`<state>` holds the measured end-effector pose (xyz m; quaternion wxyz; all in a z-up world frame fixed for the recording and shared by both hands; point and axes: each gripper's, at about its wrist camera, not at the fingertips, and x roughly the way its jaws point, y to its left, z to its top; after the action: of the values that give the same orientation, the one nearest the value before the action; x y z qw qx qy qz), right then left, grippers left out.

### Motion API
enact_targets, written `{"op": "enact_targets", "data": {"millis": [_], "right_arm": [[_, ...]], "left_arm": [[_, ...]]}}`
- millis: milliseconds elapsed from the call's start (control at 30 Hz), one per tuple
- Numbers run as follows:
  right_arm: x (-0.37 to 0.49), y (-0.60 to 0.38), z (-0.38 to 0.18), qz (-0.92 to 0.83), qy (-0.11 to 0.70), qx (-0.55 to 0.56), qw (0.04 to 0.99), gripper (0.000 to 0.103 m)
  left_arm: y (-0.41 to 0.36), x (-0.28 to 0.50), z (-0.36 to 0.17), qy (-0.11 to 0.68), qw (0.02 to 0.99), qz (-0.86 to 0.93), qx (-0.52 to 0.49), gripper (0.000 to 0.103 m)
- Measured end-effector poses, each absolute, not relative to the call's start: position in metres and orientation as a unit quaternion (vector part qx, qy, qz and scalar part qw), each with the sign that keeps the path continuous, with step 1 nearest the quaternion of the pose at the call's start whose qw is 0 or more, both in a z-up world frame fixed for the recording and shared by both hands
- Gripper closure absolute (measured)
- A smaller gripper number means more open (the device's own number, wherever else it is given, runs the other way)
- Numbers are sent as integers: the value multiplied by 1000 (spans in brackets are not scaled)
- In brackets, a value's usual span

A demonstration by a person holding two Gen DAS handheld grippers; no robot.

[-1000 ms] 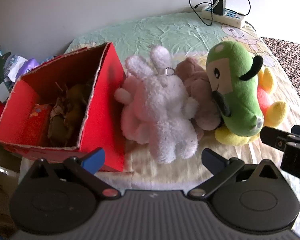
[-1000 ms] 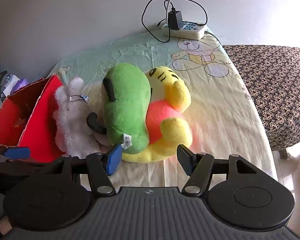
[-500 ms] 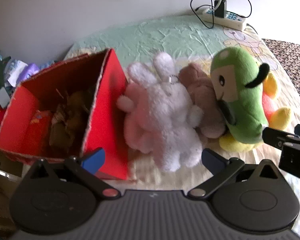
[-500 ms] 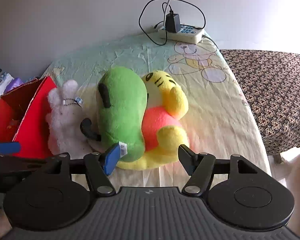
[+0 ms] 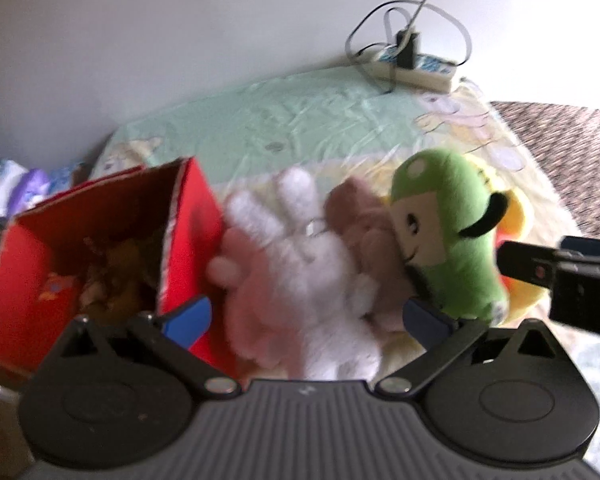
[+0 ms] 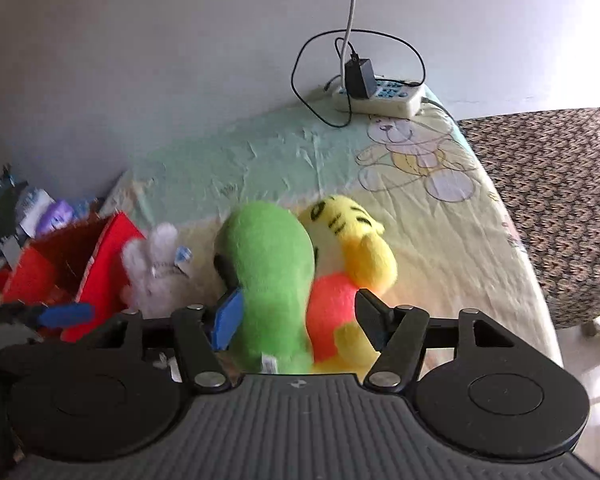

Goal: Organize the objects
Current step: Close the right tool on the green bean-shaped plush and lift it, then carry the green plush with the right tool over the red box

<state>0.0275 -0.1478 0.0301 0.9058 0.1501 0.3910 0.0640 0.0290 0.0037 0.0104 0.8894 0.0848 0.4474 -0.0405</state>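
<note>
Pale wall behind; bed sheet [image 5: 300, 120] in mint and cream with cartoon bear print, a patterned brown spread [image 5: 560, 144] at far right.

Left wrist view, somewhat blurred. Red box [image 5: 100, 240] sits at left on the sheet, open top, dark brownish items inside that cannot be identified. Just right of the box, touching its side, lies a white plush rabbit [image 5: 312, 272], partly over a pink plush [image 5: 252, 304]. A brown plush [image 5: 360, 220] lies behind the rabbit, against a green plush [image 5: 452, 232] with a black ear. A yellow plush [image 5: 520, 216] shows only as an edge behind the green one. Left gripper [image 5: 306, 316] has its tongs apart, blue pads either side of the rabbit's lower body, not pressing on it as far as the blur lets me tell. Power strip [image 5: 416, 68] with a tangle of cable sits far back by the wall. Part of the right gripper enters at the right edge.

Right wrist view. Right gripper [image 6: 296, 316] straddles the green plush [image 6: 272, 280] and the yellow plush [image 6: 352, 264] with its orange belly; its tongs have just been closing slightly yet stand wide apart, with both toys between them; whether the pads touch either toy is unclear. White rabbit [image 6: 156, 272] and red box [image 6: 80, 272] lie to the left, with mixed clutter [image 6: 28, 212] beyond the box. Power strip [image 6: 384, 96] is far centre.
</note>
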Motion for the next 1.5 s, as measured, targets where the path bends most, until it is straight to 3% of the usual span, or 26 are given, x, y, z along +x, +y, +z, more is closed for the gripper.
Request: {"op": "enact_targets", "data": {"millis": [400,600,833,1100,1500], "right_arm": [[53,-147,18,129,397,185,890,42],[68,-153,3,146,409,215,875,41],[68,-163,1,161,410,238,866,49],[50,-162,16,170,391,226,876,51],[9,-133,70,241,278,189,911,51]], "left_arm": [[-15,34,5,420,889,-180,41,4],[-27,56,-3,424,881,-208,37,19],[-34,77,-20,452,860,-237,11,37],[-36,63,-8,440,865,-242,21,42],[-12,-3,57,346,915,-207,25,43]]}}
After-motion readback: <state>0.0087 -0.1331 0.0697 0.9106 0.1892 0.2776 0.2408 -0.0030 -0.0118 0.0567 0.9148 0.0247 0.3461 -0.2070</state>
